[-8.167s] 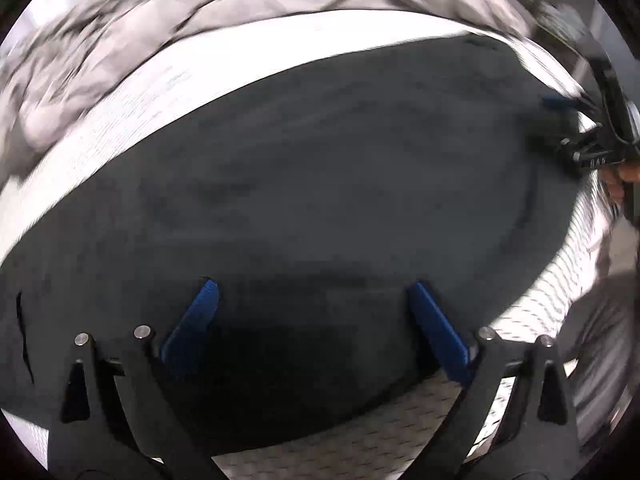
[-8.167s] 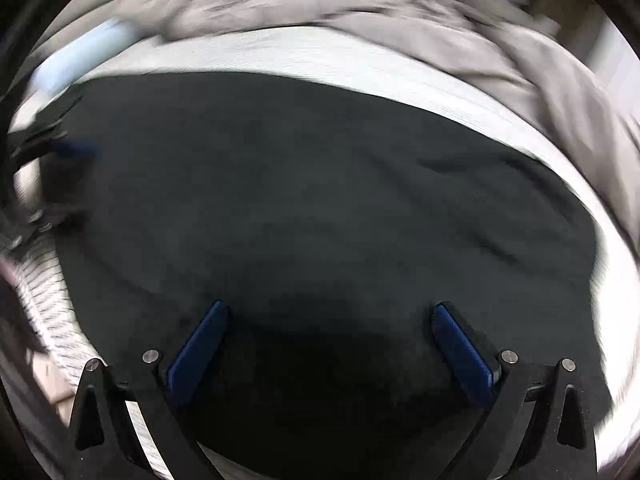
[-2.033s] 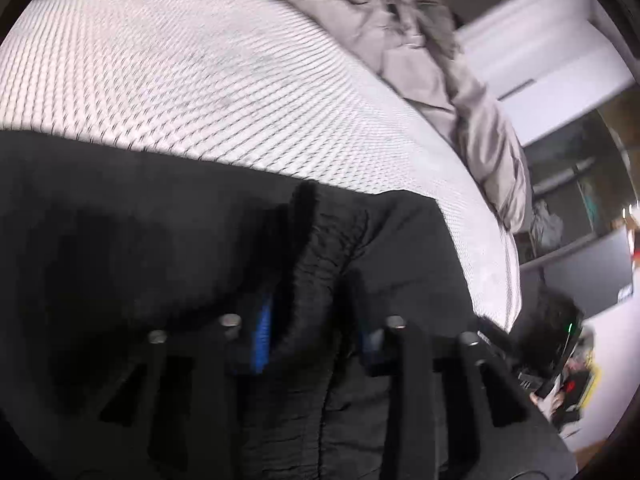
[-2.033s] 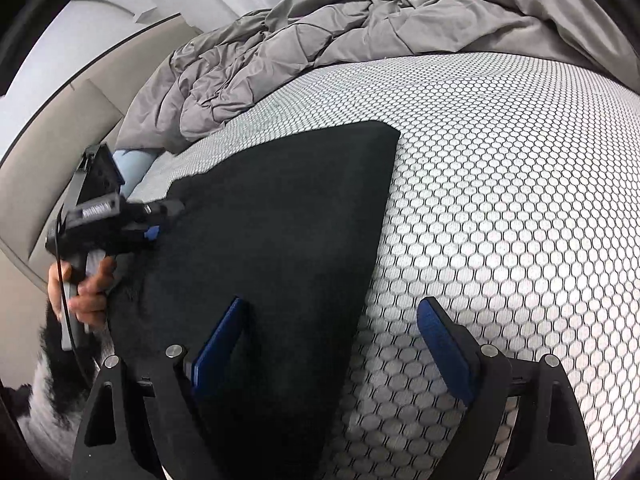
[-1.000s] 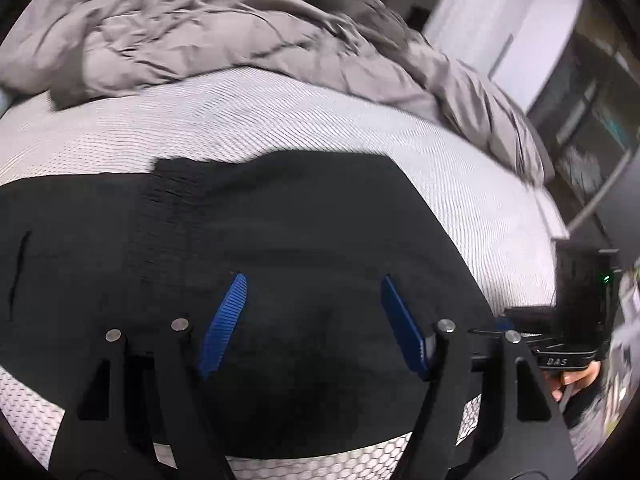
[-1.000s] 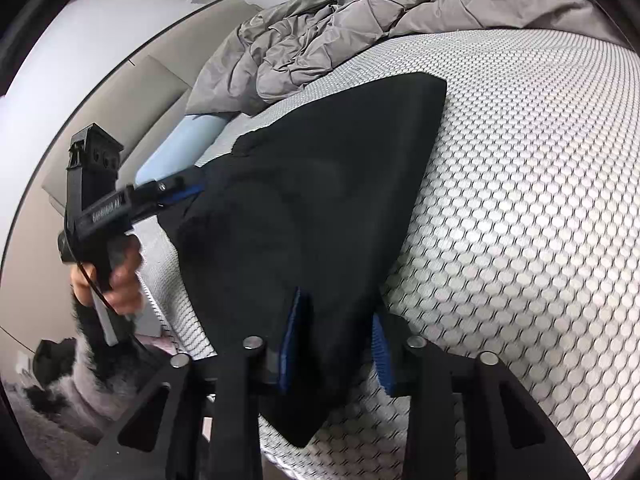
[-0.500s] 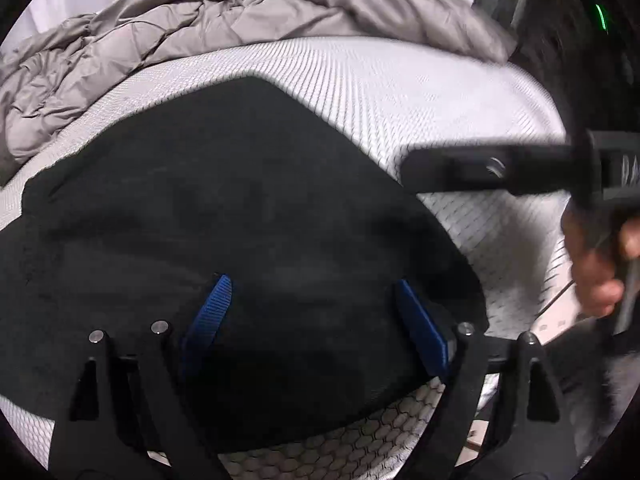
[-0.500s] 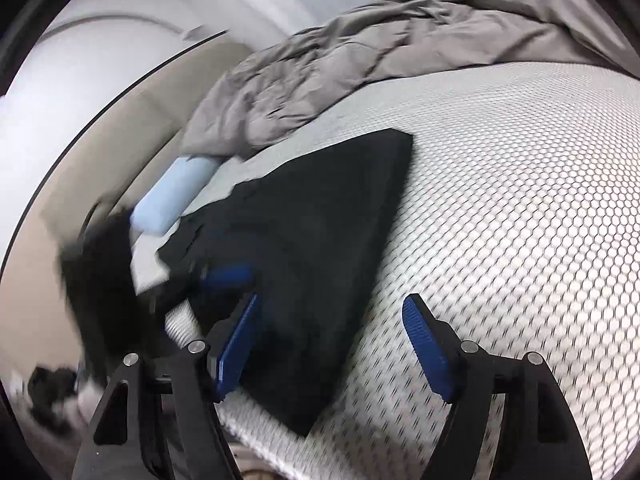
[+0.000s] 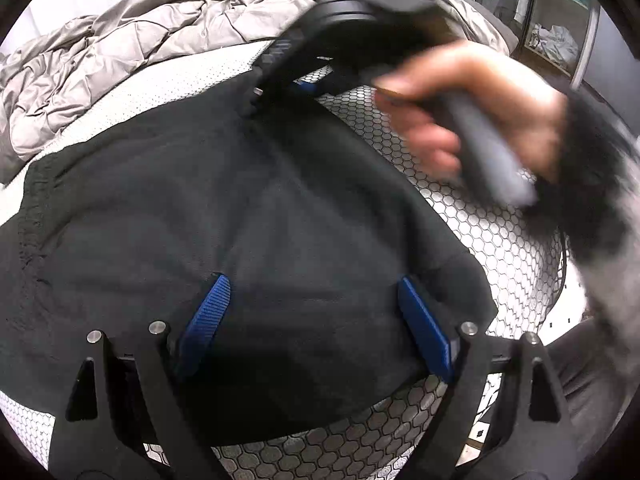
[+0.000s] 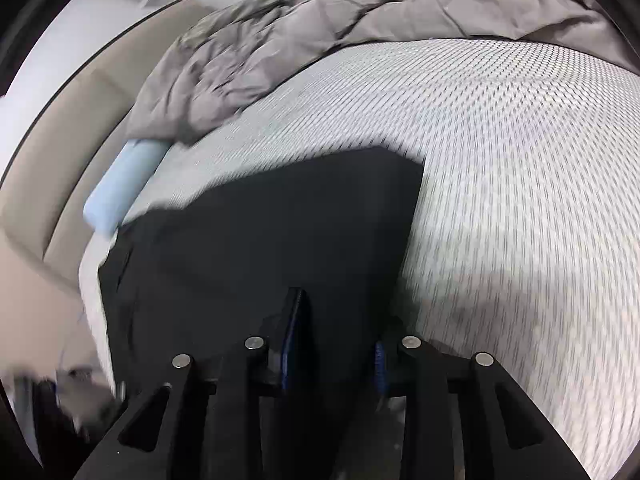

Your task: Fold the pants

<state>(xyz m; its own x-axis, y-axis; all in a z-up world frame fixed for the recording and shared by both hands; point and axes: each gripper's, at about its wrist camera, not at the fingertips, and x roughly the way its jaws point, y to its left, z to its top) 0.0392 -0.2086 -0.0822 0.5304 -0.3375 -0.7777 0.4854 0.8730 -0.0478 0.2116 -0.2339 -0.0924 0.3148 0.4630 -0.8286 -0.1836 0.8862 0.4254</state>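
The black pants [image 9: 240, 216] lie folded on the white honeycomb-patterned mattress [image 9: 500, 240]. My left gripper [image 9: 316, 312] is open over the near edge of the pants, its blue pads apart and empty. In the left wrist view the right gripper [image 9: 288, 76] comes in from the upper right, held by a hand, with its fingers at the far edge of the pants. In the right wrist view my right gripper [image 10: 336, 344] is nearly shut, its jaws pinching a fold of the black pants [image 10: 260, 240].
A crumpled grey duvet [image 9: 120, 64] is heaped at the back of the bed, also in the right wrist view [image 10: 320, 40]. A light blue pillow [image 10: 120, 184] lies by the beige headboard [image 10: 60, 140]. A dark glass-door cabinet [image 9: 560, 20] stands at right.
My right gripper has closed from open onto the pants' edge and moved across over them. My left gripper stays open near the pants' front edge.
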